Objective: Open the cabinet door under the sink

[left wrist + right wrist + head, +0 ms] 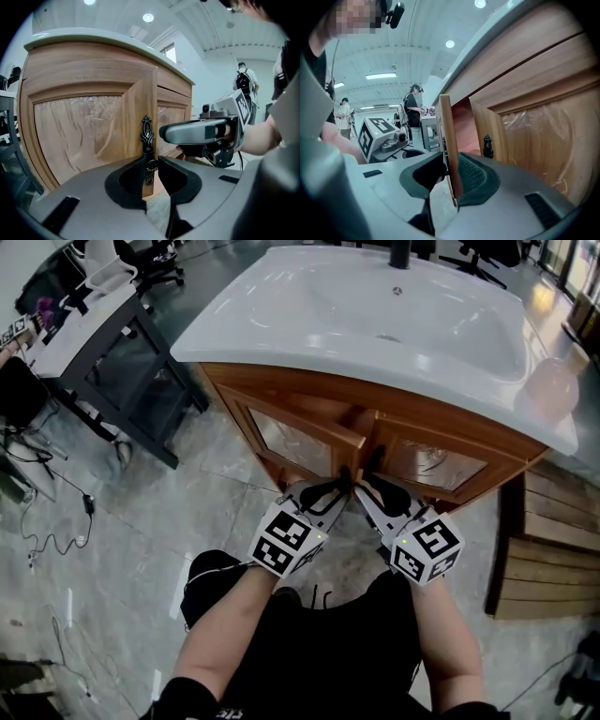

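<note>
Nearest, the person's forearms (225,624) reach from the bottom of the head view toward the wooden cabinet (281,395) under the white sink (375,306), which stands on a grey tiled floor (141,540). The left gripper (339,482) (151,171) has its fingers (126,180) closed on the dark ornate handle (147,133) at the free edge of the left door (300,439) (89,131). This door stands ajar, with its edge swung out toward the person. The right gripper (375,482) (449,176) straddles that same free edge with its fingers (476,176) spread wide. The ribbed one lies close against the door's inner face, with no clear clamp. Just right of it, the right door (436,465) (539,136) sits shut, its small dark handle (487,146) untouched. Wooden slats (553,559) lie on the floor to the far right.
</note>
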The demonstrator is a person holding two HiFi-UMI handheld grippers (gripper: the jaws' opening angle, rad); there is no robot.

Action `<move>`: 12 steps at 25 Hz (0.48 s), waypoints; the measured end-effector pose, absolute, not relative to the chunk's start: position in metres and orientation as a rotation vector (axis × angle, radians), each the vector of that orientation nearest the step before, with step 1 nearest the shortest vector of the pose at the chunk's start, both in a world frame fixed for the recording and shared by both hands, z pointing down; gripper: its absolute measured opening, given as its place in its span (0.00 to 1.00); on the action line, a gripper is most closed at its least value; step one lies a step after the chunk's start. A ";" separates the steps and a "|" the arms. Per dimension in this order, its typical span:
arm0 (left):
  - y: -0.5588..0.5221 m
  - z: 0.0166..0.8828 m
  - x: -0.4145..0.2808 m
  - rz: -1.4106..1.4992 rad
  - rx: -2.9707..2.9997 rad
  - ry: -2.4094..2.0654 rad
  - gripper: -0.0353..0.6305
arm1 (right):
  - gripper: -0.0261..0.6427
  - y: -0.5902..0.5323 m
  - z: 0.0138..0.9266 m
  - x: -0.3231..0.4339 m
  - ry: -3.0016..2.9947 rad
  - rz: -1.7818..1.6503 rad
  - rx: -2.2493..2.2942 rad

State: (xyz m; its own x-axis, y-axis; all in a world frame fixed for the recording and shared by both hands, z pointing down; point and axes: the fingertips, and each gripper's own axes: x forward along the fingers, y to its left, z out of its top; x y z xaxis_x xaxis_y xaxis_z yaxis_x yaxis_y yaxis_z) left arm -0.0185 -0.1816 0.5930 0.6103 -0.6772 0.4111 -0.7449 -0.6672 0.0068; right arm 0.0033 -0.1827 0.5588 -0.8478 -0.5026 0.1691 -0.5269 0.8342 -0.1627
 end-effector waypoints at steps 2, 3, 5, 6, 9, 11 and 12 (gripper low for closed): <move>-0.179 0.593 -0.019 0.559 2.665 -1.177 0.18 | 0.23 -0.186 0.559 -0.003 -2.890 0.310 0.791; -0.178 0.593 -0.019 0.553 2.668 -1.172 0.18 | 0.24 -0.187 0.559 -0.006 -2.886 0.309 0.778; -0.174 0.593 -0.021 0.544 2.672 -1.166 0.18 | 0.24 -0.186 0.560 -0.012 -2.879 0.305 0.760; -0.173 0.592 -0.022 0.541 2.672 -1.167 0.18 | 0.24 -0.186 0.560 -0.014 -2.877 0.305 0.755; -0.169 0.592 -0.026 0.539 2.670 -1.179 0.18 | 0.23 -0.183 0.561 -0.021 -2.881 0.314 0.753; -0.166 0.592 -0.027 0.537 2.666 -1.183 0.19 | 0.23 -0.181 0.560 -0.023 -2.881 0.319 0.755; -0.165 0.592 -0.028 0.539 2.664 -1.183 0.19 | 0.23 -0.180 0.560 -0.024 -2.879 0.310 0.750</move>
